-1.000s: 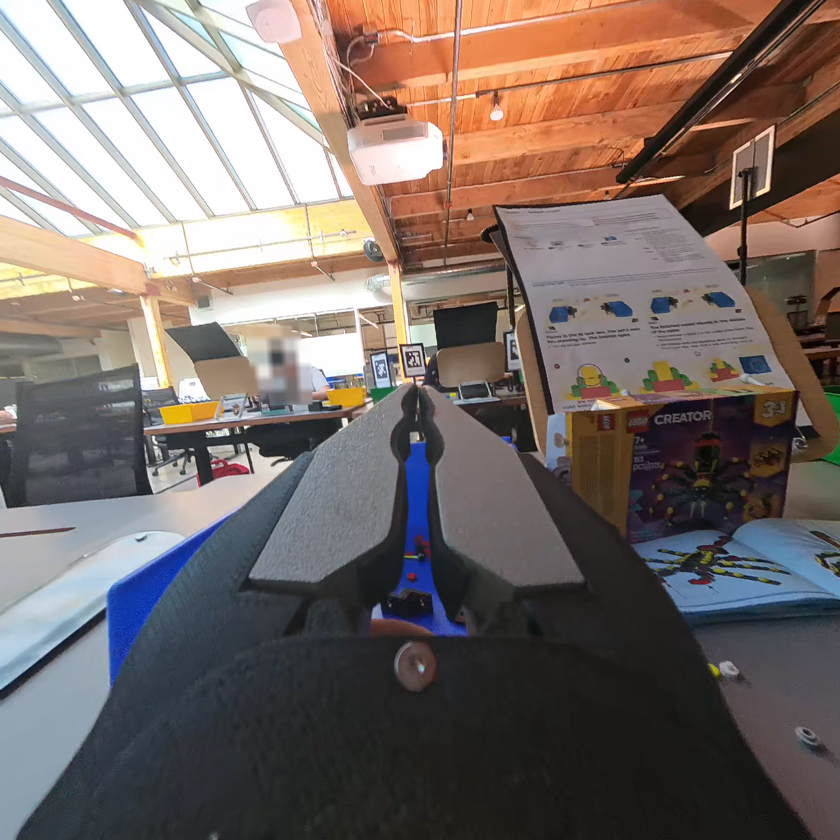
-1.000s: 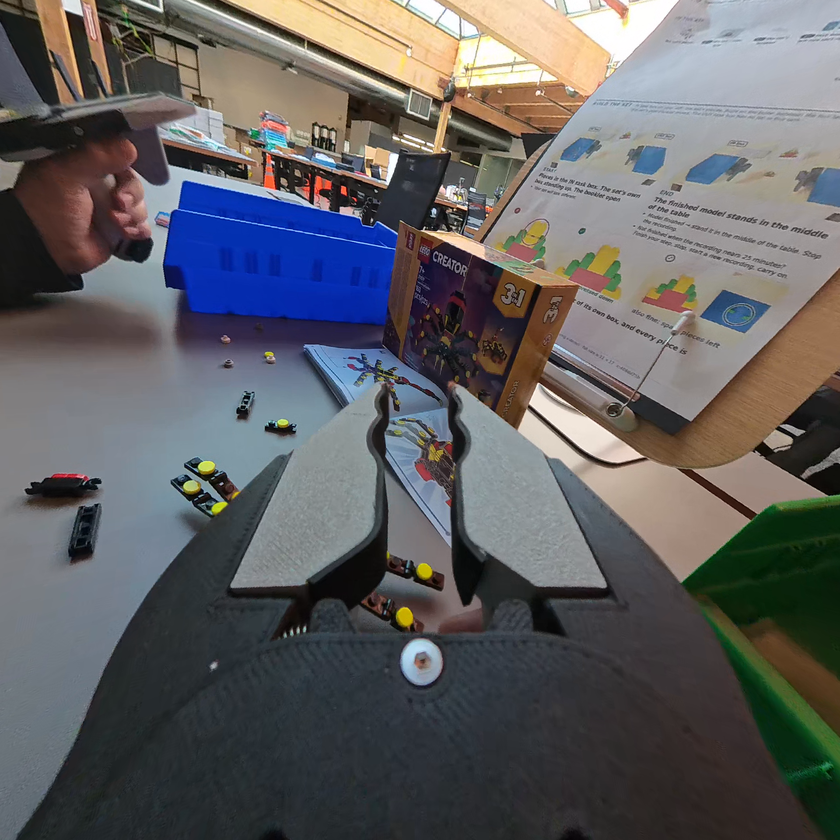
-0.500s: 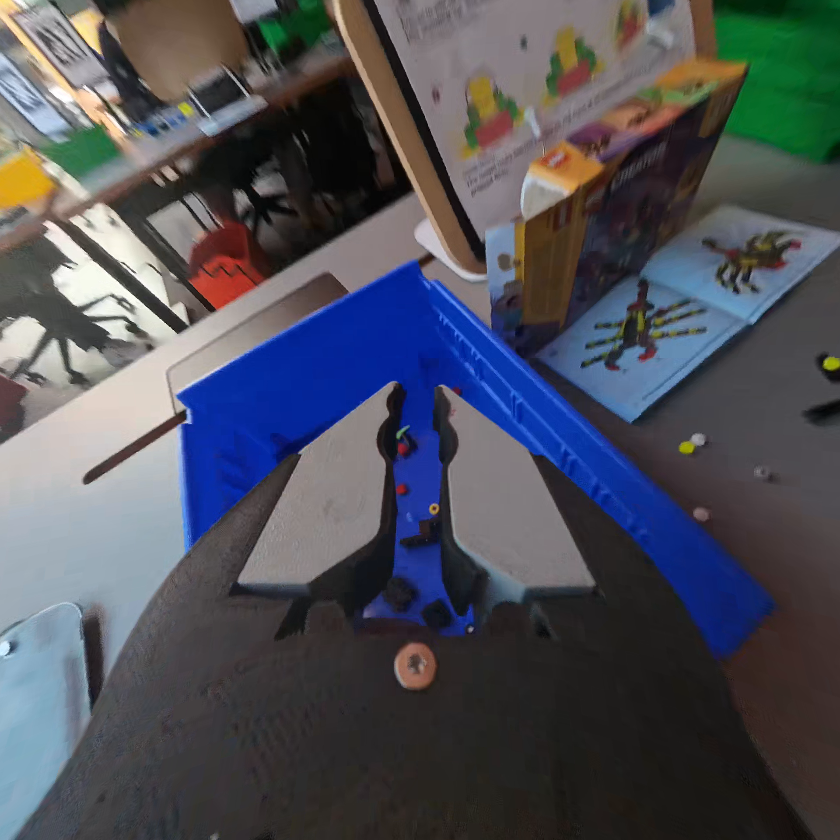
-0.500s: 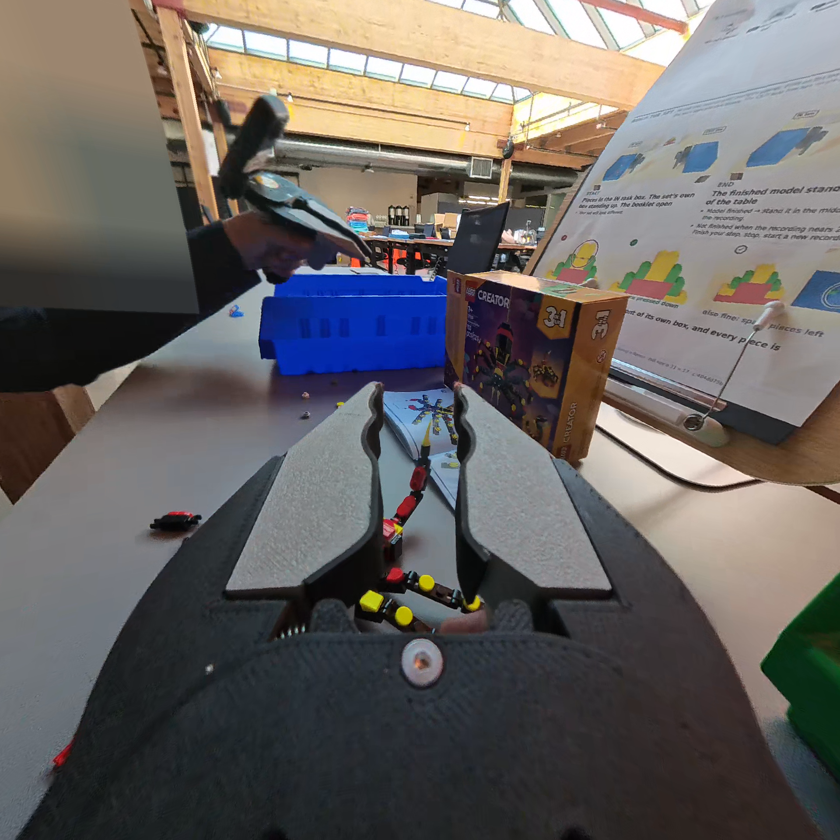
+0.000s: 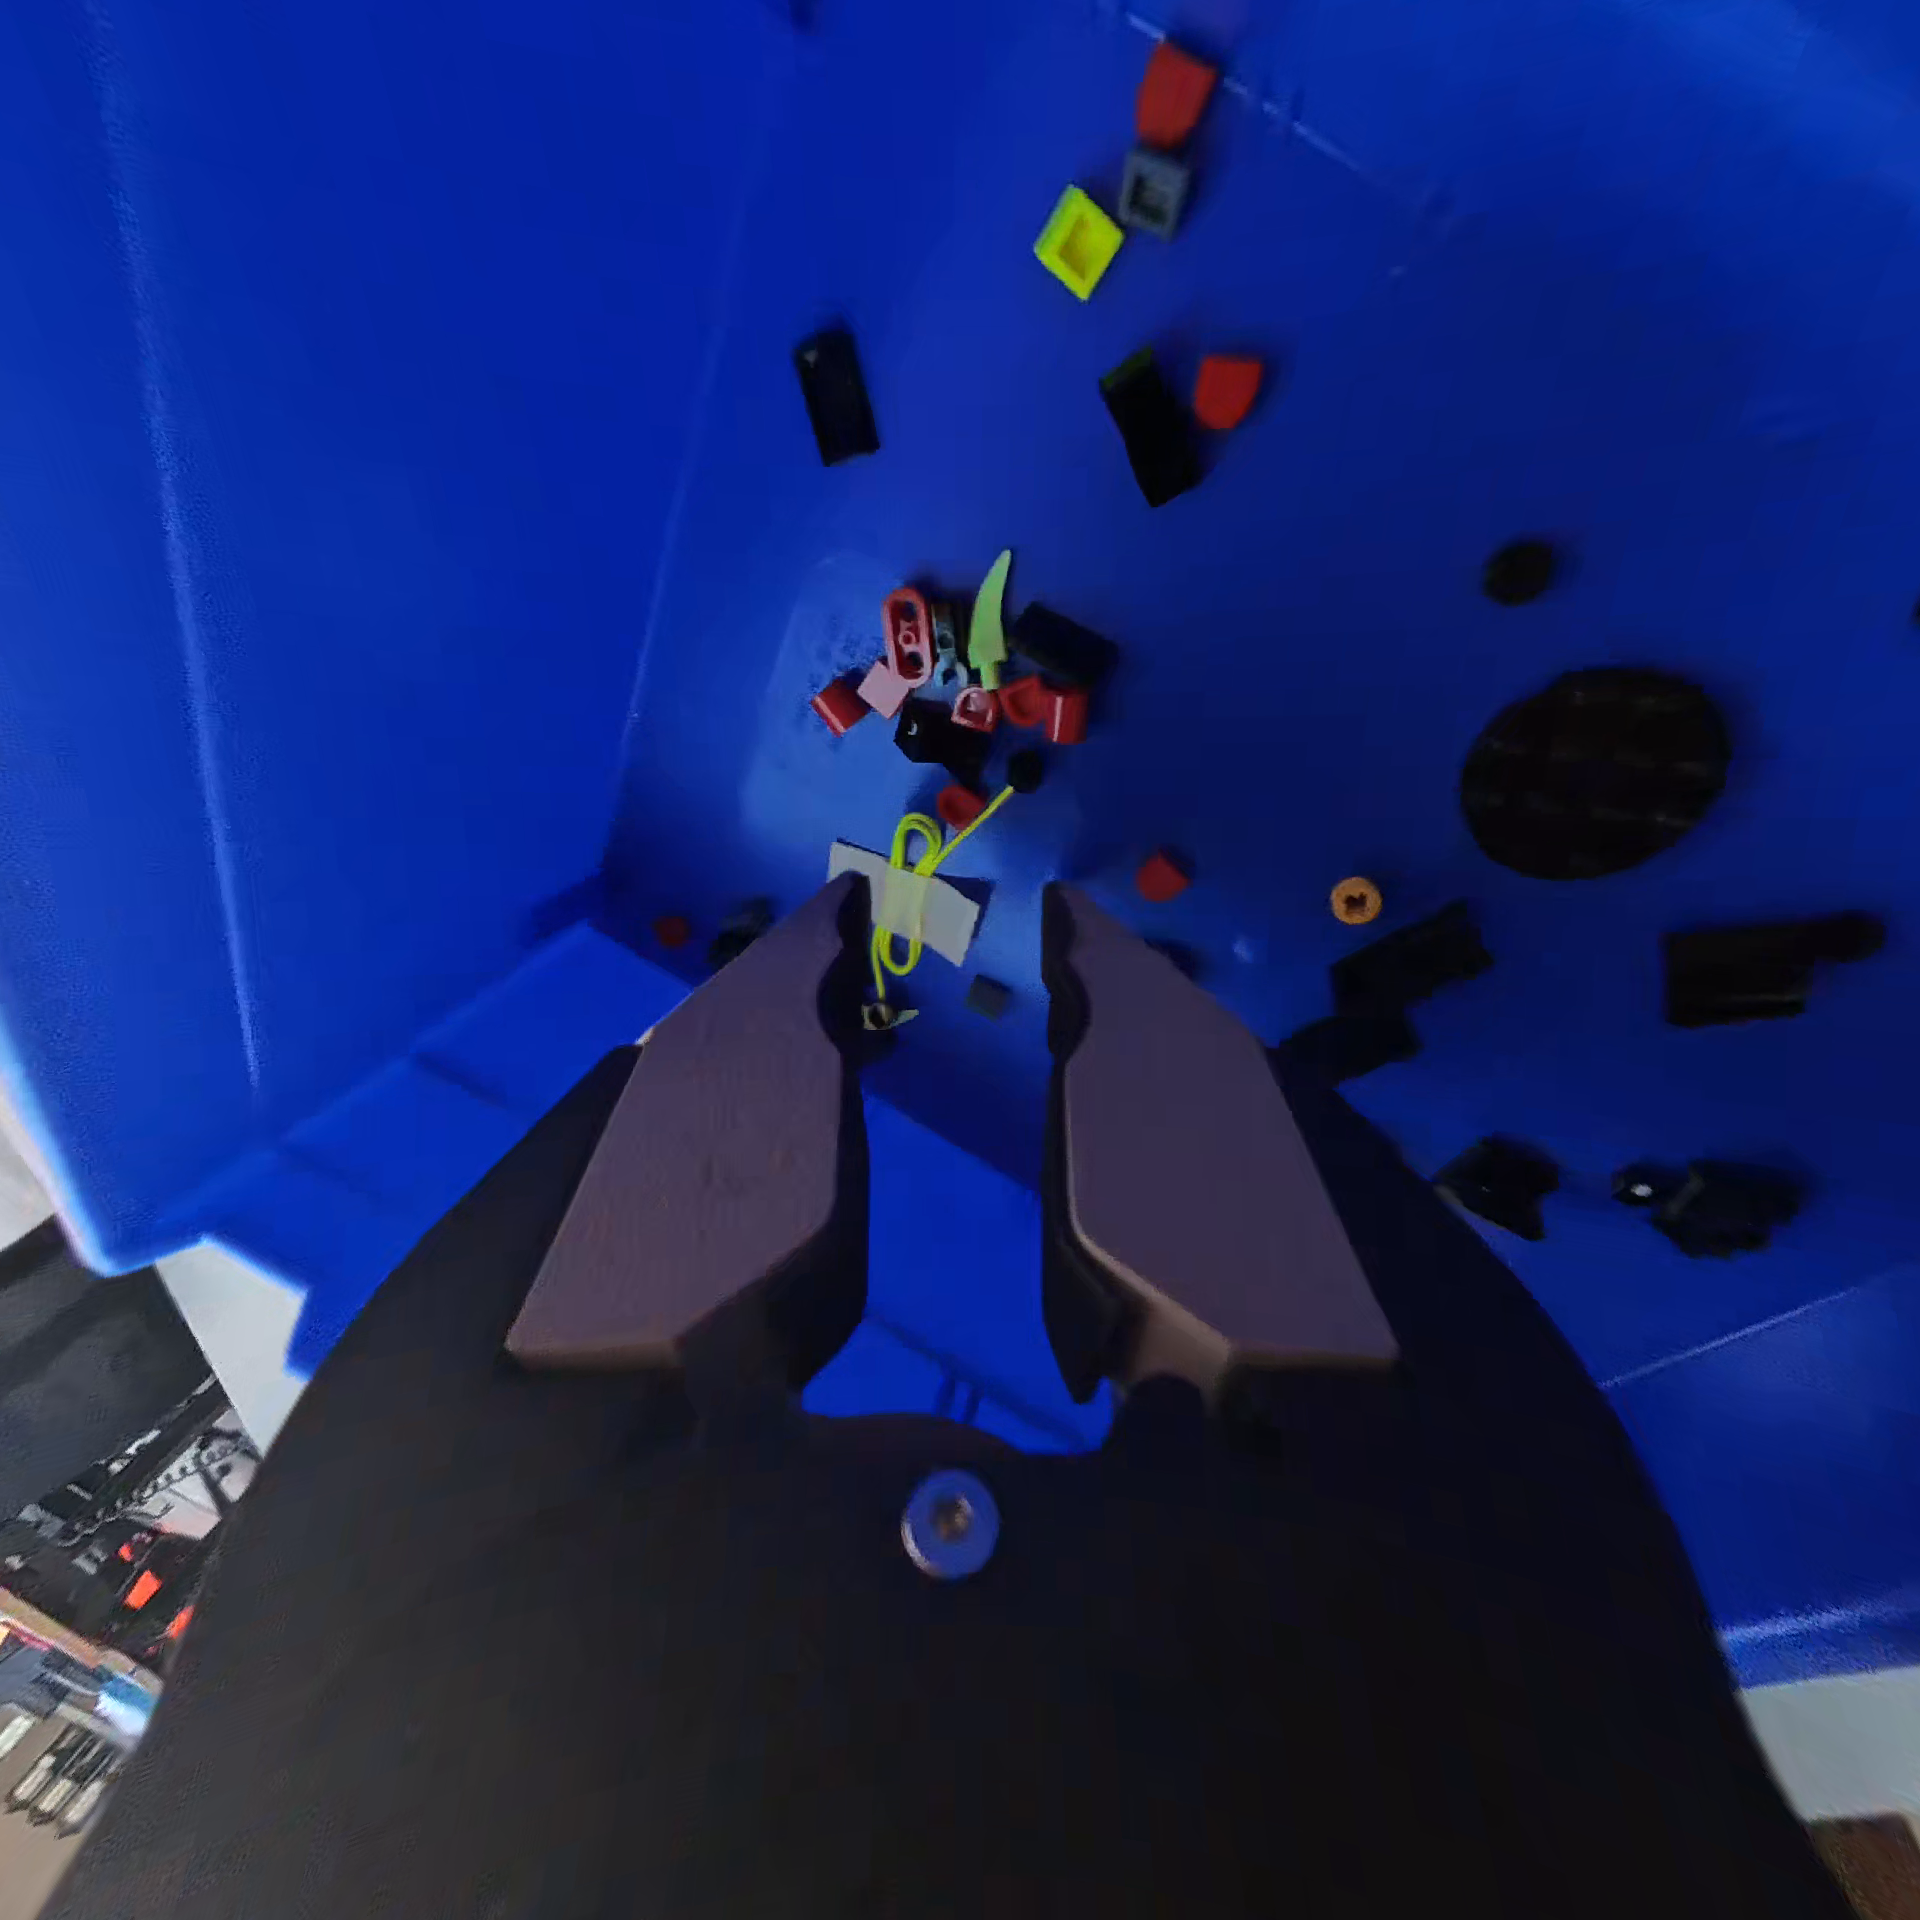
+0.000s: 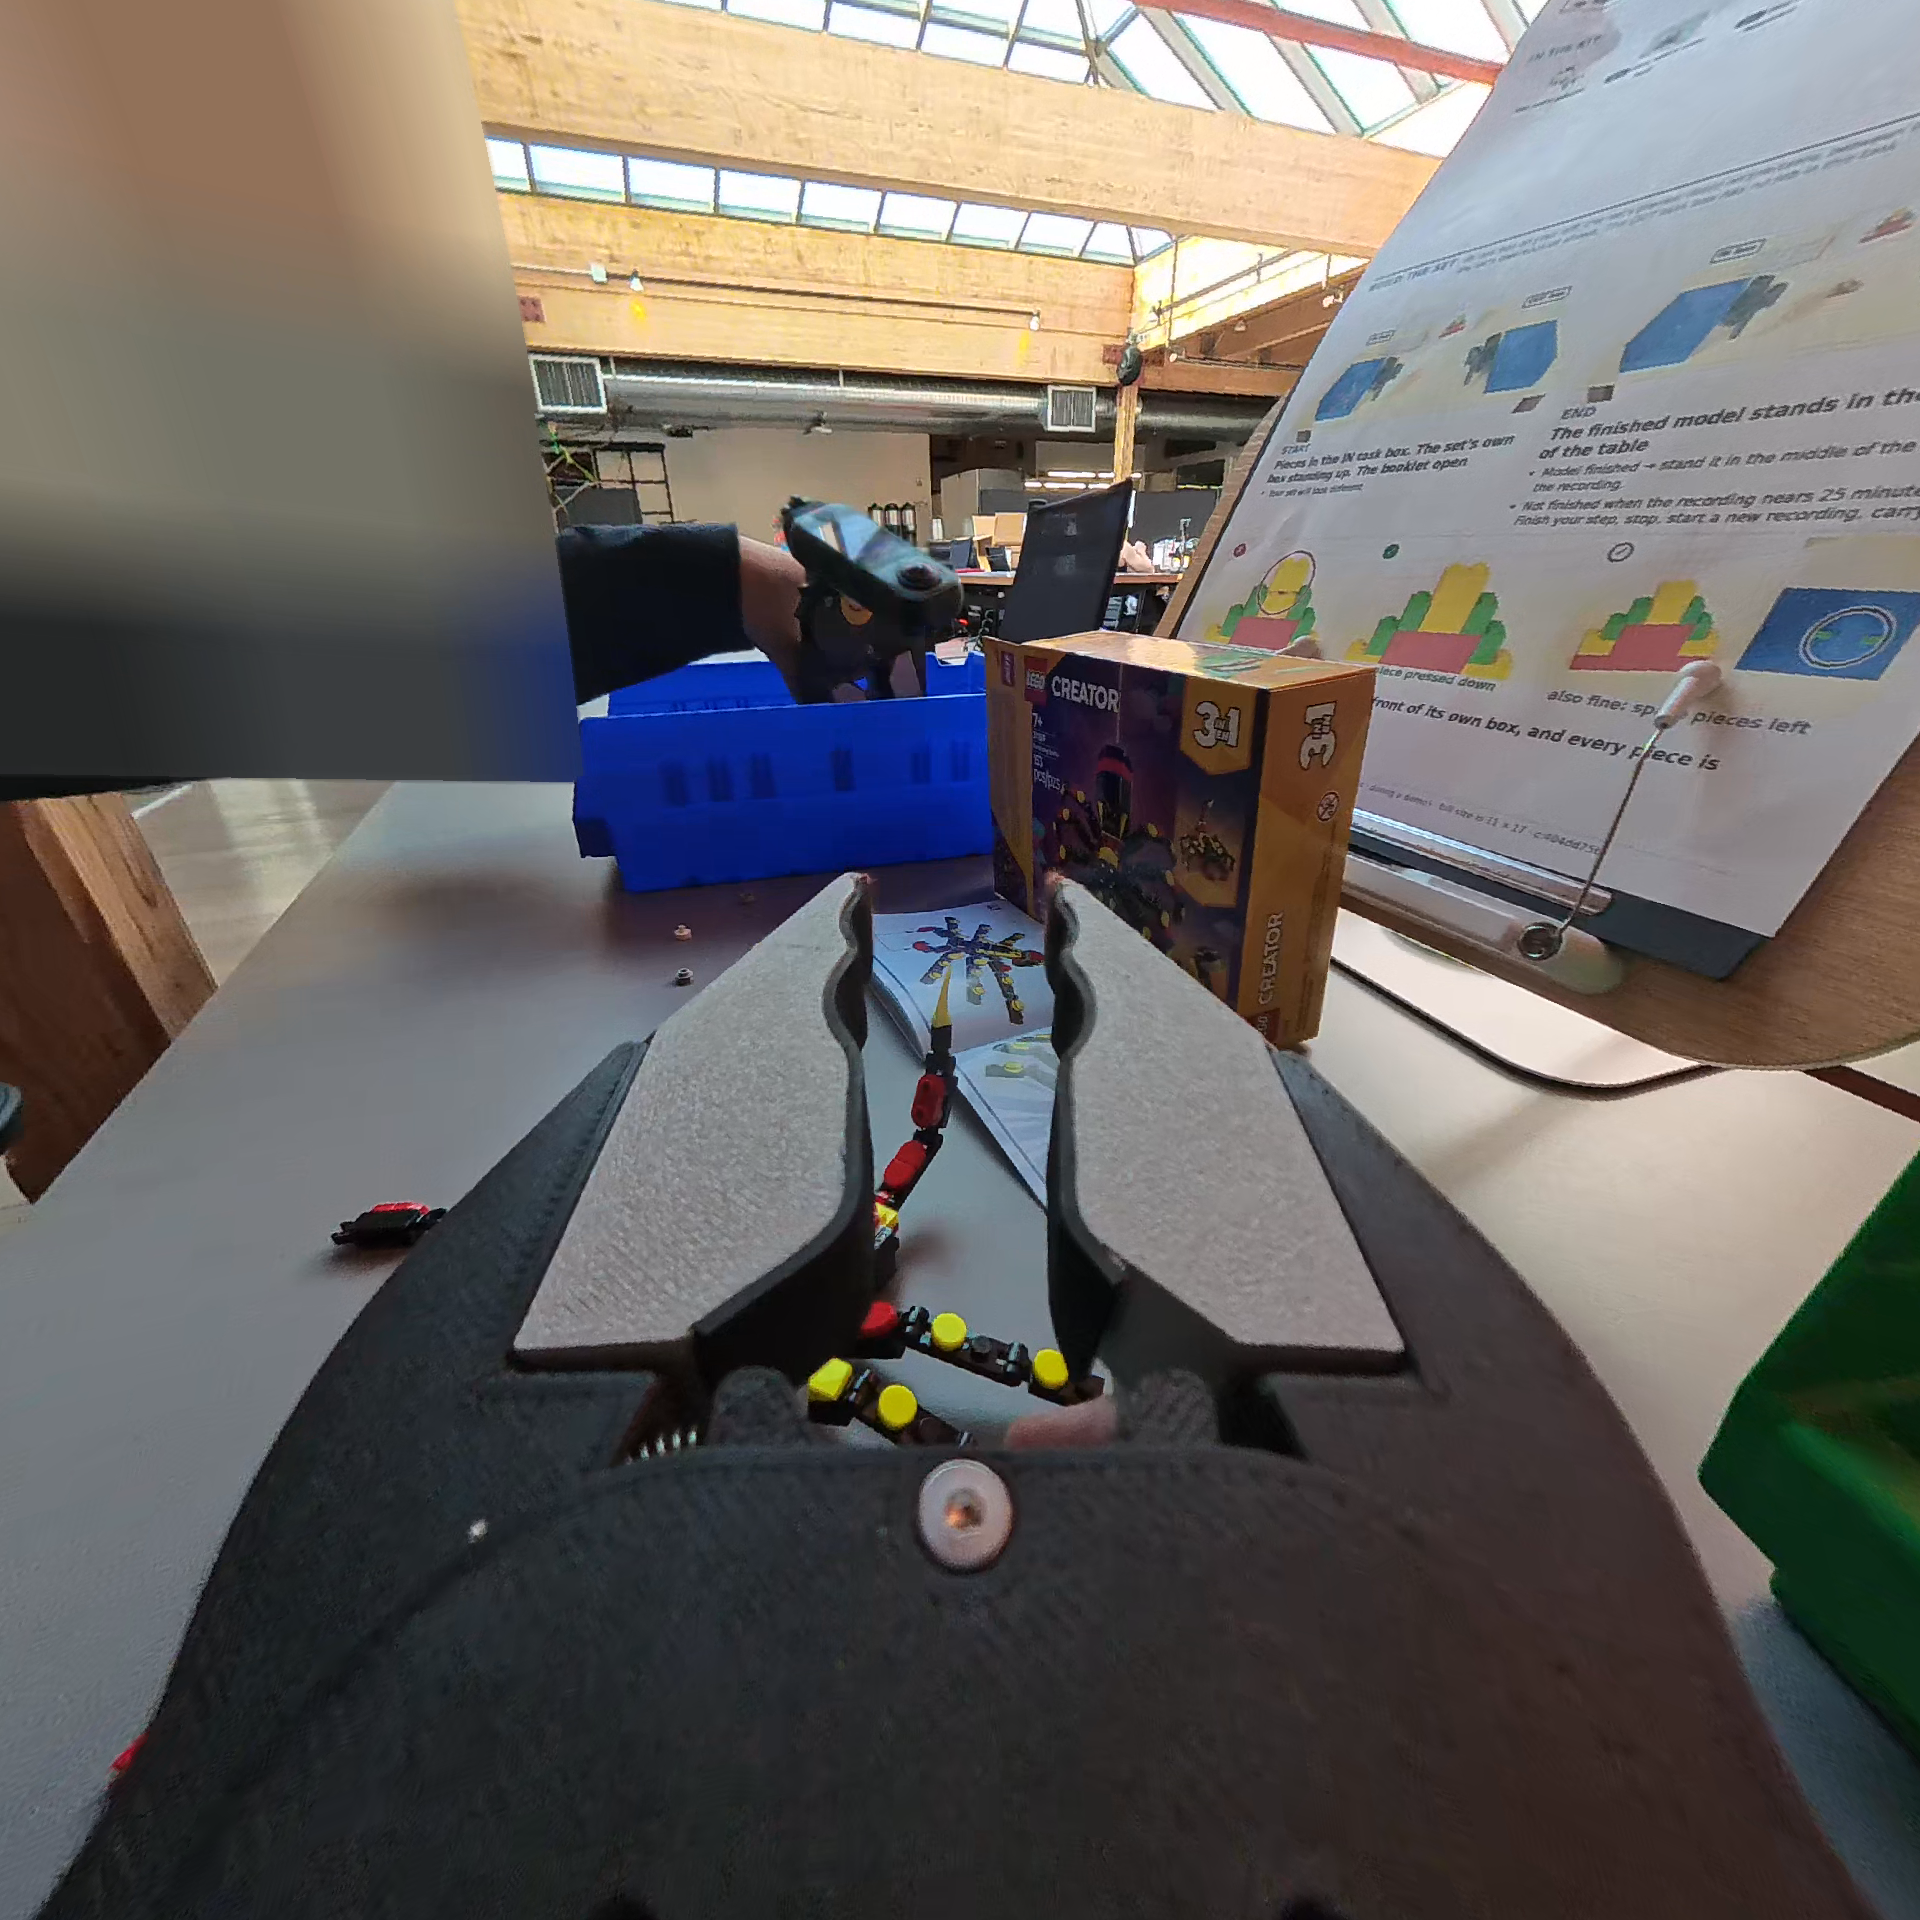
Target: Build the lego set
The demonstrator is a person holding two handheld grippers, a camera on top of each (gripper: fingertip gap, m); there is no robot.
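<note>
My left gripper [image 5: 948,904] is open and points down into the blue bin [image 5: 416,520]. Between its fingertips lies a white tag with a yellow-green string [image 5: 914,904]. Just beyond is a small pile of red and black pieces [image 5: 966,696] with a green blade. In the right wrist view the left gripper [image 6: 862,623] is held by a hand over the bin [image 6: 790,800]. My right gripper [image 6: 954,904] is open low over the table. The black, red and yellow spider model [image 6: 935,1340] lies between its fingers, one leg [image 6: 925,1122] reaching forward.
Loose black, red and yellow pieces and a round black plate [image 5: 1595,774] are scattered in the bin. The set's box [image 6: 1174,831] stands behind the open booklet [image 6: 966,956]. An instruction board [image 6: 1662,468] is at right, a green bin [image 6: 1849,1455] near right, a red-black piece [image 6: 387,1224] at left. My right fingertips sit around 45 centimeters from my left ones.
My left gripper has tipped down and gone into the blue bin, and its jaws have opened. My right gripper has risen slightly; the spider model came into view between its fingers.
</note>
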